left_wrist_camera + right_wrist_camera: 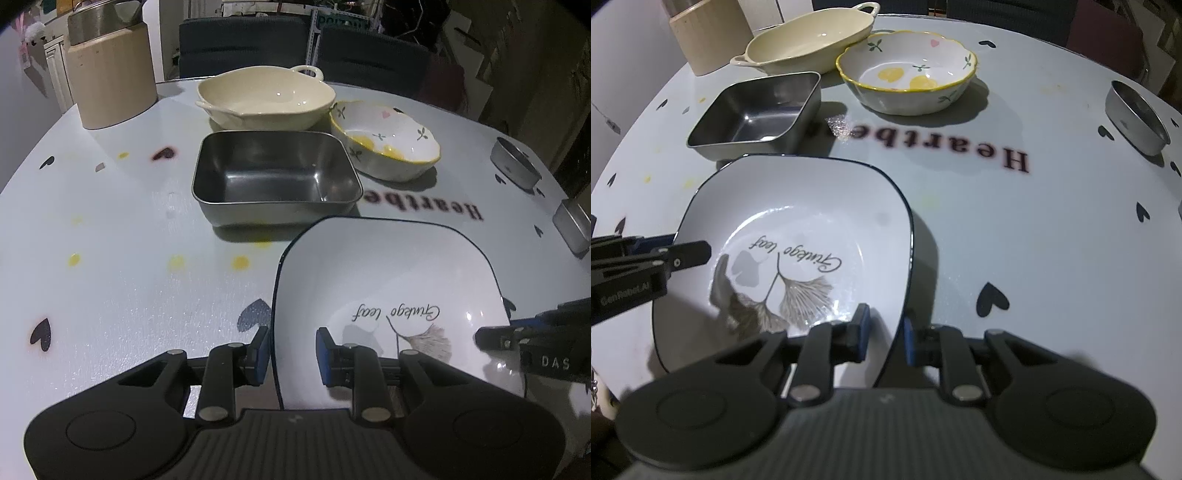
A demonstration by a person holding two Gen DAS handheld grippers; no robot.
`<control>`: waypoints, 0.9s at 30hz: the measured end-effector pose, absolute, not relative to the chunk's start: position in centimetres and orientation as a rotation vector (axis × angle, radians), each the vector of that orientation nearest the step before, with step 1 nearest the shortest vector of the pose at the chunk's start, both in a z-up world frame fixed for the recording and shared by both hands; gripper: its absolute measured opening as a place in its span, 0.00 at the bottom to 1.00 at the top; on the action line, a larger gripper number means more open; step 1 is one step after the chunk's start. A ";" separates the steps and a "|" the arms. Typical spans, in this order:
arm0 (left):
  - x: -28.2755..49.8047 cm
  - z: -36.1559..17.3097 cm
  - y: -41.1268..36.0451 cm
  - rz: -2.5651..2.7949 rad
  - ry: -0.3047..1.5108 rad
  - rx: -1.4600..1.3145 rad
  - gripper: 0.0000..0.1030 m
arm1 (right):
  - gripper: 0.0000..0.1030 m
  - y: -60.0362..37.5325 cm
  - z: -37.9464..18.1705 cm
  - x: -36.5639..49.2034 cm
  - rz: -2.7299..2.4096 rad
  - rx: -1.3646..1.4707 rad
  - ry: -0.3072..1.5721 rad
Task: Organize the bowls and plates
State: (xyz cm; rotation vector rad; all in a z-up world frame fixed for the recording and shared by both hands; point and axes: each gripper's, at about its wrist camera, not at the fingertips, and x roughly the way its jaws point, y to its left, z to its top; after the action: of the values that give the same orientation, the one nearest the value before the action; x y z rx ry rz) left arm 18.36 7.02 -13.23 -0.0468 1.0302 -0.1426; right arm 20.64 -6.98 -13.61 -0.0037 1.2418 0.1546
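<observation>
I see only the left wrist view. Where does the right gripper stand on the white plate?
Observer: The right gripper straddles the white plate at its right rim, one finger inside, one outside.
Operator: Do its pads press the rim?
Observer: No, a gap shows beside the inner pad.
Operator: What lies beside that rim?
Observer: Only a printed heart on the table.

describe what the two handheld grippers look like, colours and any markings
Both look alike: the left gripper and right gripper have matte black bodies with ribbed centre panels, round caps at each side, silver pivot pins and black linkages ending in blue-padded fingers. Seen side-on, the right one shows white "DAS" lettering, the left one "GenRobot.AI".
</observation>
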 end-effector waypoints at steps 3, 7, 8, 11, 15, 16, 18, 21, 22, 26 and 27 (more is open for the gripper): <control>18.4 -13.2 7.1 -0.145 1.036 -0.049 0.29 | 0.22 -7.1 -13.6 20.6 0.148 0.009 1.239; 18.4 -13.1 7.1 -0.147 1.045 -0.043 0.30 | 0.23 -7.0 -13.5 20.4 0.143 0.007 1.232; 18.4 -13.1 7.0 -0.145 1.047 -0.040 0.31 | 0.23 -7.1 -13.5 20.3 0.143 0.012 1.230; 18.3 -13.0 7.0 -0.145 1.053 -0.039 0.33 | 0.23 -7.4 -13.3 20.2 0.144 0.031 1.219; 17.9 -12.7 7.0 -0.146 1.054 -0.033 0.44 | 0.35 -7.7 -12.6 19.8 0.148 0.050 1.177; 17.8 -12.6 7.0 -0.145 1.053 -0.033 0.47 | 0.47 -7.8 -12.5 19.6 0.150 0.055 1.169; 17.6 -12.4 7.0 -0.151 1.050 -0.033 0.61 | 0.57 -7.9 -12.2 19.3 0.153 0.058 1.157; 17.0 -12.0 6.7 -0.168 1.045 -0.017 0.77 | 0.70 -8.1 -11.8 18.8 0.160 0.064 1.141; 16.9 -11.9 6.6 -0.174 1.045 -0.013 0.79 | 0.74 -8.2 -11.7 18.6 0.161 0.066 1.137; 16.3 -11.3 6.3 -0.177 1.050 -0.015 0.94 | 0.88 -8.6 -11.3 17.9 0.150 0.071 1.123; 16.2 -11.2 6.3 -0.175 1.049 -0.019 0.96 | 0.89 -8.8 -11.2 17.7 0.145 0.074 1.121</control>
State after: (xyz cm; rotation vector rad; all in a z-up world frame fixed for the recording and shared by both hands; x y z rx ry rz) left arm 16.22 6.28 -11.17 -0.0188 1.0493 -0.1749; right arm 17.66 -8.83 -11.19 0.0744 1.1206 0.1446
